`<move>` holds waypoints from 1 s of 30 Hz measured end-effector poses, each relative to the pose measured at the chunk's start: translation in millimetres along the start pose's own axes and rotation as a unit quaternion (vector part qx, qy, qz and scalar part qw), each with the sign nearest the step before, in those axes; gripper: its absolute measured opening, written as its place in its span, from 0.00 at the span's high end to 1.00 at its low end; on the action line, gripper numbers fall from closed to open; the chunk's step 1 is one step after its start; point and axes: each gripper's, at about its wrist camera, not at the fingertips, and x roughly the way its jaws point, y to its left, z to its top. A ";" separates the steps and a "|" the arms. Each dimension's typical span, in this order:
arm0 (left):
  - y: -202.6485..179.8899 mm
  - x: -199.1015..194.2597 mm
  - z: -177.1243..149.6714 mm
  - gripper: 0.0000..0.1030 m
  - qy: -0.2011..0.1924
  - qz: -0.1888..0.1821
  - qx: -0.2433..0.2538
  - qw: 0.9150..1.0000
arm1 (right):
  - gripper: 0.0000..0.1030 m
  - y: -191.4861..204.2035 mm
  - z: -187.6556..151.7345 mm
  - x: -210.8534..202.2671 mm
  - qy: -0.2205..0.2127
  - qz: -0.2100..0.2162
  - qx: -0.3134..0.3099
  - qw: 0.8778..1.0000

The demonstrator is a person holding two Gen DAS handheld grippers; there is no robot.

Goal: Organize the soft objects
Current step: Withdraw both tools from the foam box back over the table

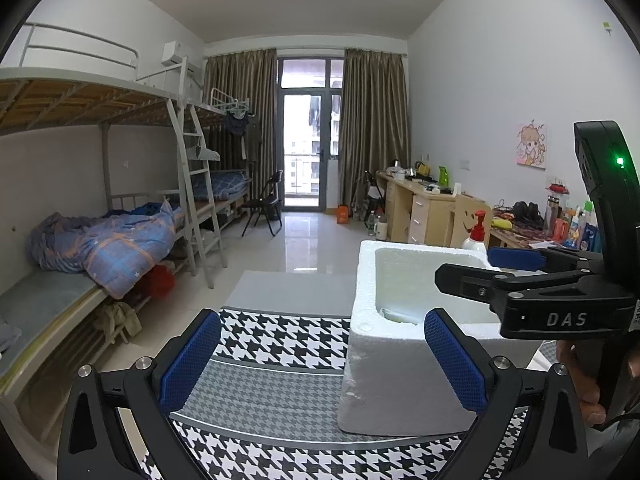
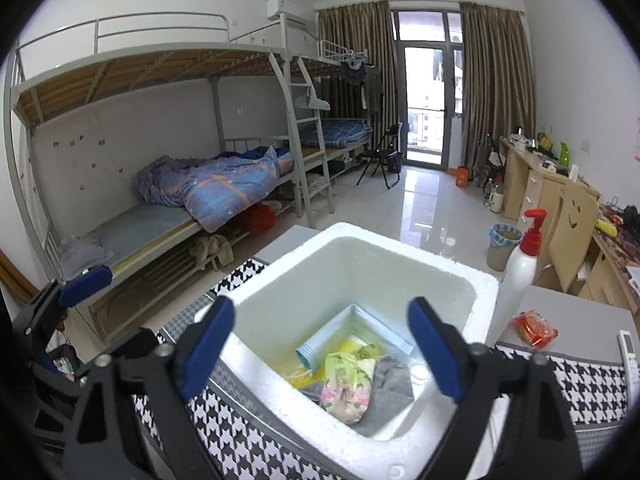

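Note:
A white foam box (image 2: 280,280) stands on a houndstooth cloth (image 1: 280,332); it also shows in the left wrist view (image 1: 368,344). Inside lie a floral packet (image 2: 346,386), a grey cloth (image 2: 392,378), a blue-edged packet (image 2: 360,328) and something yellow (image 2: 352,346). My right gripper (image 2: 326,352) is open and empty, right above the box's opening. My left gripper (image 1: 320,360) is open and empty, low over the cloth beside the box's left wall. The right gripper (image 1: 500,272) shows in the left wrist view over the box.
A white pump bottle with a red top (image 2: 520,272) stands right of the box. A red packet (image 2: 534,328) and a white remote (image 2: 630,354) lie on the table's right part. Bunk beds (image 2: 180,184) stand left, desks (image 2: 540,188) right, tiled floor between.

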 end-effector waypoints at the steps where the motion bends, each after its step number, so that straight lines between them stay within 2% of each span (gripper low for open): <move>1: 0.7 0.3 -0.2 0.01 0.001 0.001 -0.001 1.000 | 0.07 0.5 -0.1 -0.2 0.000 -0.001 0.001 1.000; 6: 5.5 -0.1 -2.5 0.01 0.003 0.004 -0.004 1.000 | 0.07 5.6 -3.1 -2.7 0.004 -0.005 -0.005 1.000; 16: 8.9 -5.4 -4.0 0.01 0.002 0.007 -0.013 1.000 | 0.07 14.3 -7.9 -23.4 -0.021 0.008 -0.014 1.000; 30: -5.8 -19.1 -4.8 0.01 -0.003 -0.004 -0.008 1.000 | 0.07 6.0 -17.6 -40.0 -0.031 0.005 -0.008 0.999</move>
